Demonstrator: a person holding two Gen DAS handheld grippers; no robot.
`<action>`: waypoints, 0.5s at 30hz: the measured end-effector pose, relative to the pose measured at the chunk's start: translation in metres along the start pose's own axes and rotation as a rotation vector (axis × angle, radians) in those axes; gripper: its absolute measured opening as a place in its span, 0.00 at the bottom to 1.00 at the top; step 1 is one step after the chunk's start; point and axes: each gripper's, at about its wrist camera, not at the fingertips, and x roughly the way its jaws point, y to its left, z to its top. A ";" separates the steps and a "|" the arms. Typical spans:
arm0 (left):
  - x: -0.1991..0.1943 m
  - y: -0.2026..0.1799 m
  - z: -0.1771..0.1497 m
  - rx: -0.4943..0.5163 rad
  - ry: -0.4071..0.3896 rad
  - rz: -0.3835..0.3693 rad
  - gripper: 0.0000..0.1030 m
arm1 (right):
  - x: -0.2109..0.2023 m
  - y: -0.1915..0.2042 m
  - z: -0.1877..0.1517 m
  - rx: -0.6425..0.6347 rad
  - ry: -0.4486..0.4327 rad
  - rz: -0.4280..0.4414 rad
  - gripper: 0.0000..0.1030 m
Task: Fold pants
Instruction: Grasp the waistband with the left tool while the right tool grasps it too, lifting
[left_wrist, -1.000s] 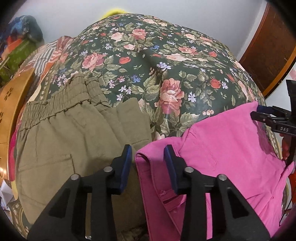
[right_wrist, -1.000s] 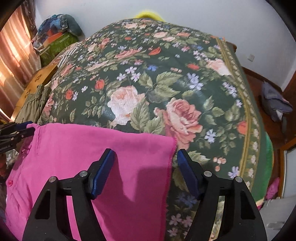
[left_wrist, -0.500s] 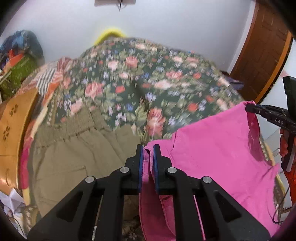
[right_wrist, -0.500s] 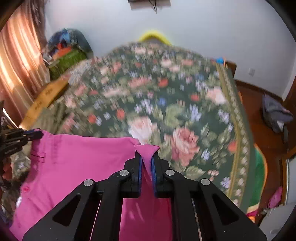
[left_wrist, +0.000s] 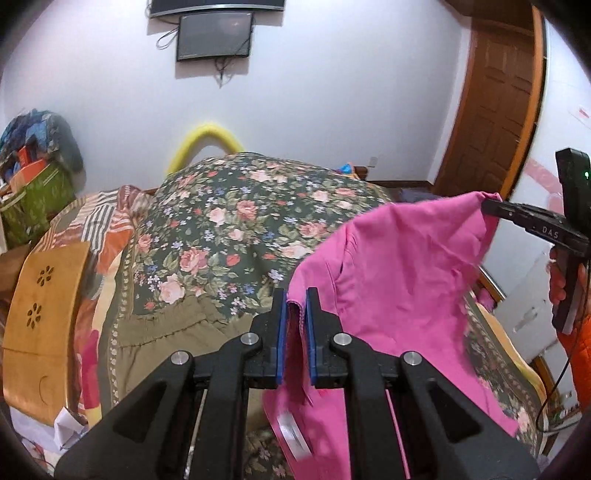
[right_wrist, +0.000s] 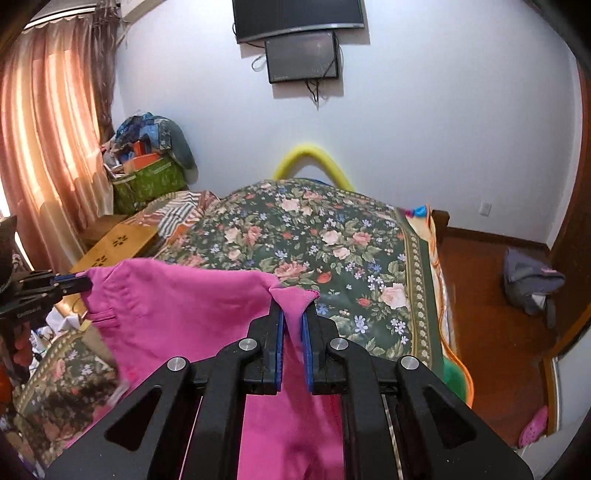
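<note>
The pink pants (left_wrist: 399, 288) hang in the air above the floral bed, stretched between both grippers. My left gripper (left_wrist: 295, 306) is shut on the waistband corner. My right gripper (right_wrist: 292, 314) is shut on the hem corner of the pink pants (right_wrist: 177, 317). The right gripper also shows at the right edge of the left wrist view (left_wrist: 491, 206), and the left gripper at the left edge of the right wrist view (right_wrist: 79, 282). The lower part of the pants hangs below both grippers, partly hidden by them.
Olive-green pants (left_wrist: 162, 339) lie flat on the near left of the floral bedspread (left_wrist: 240, 229). A wooden board (left_wrist: 44, 314) stands at the bed's left side. Boxes and clutter (right_wrist: 147, 170) are stacked by the curtain; a grey bag (right_wrist: 532, 280) lies on the floor at right.
Both grippers closed on the pink pants' corners and lifted them off the bed; the pants now hang stretched in the air and both views have tilted up toward the wall.
</note>
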 end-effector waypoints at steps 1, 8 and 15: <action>-0.005 -0.004 -0.002 0.014 0.001 -0.001 0.09 | -0.005 0.002 -0.002 0.000 0.004 0.002 0.07; -0.033 -0.016 -0.025 0.028 0.010 -0.031 0.09 | -0.045 0.014 -0.028 0.005 0.020 0.017 0.07; -0.058 -0.029 -0.068 0.051 0.049 -0.044 0.08 | -0.073 0.036 -0.065 0.012 0.058 0.027 0.07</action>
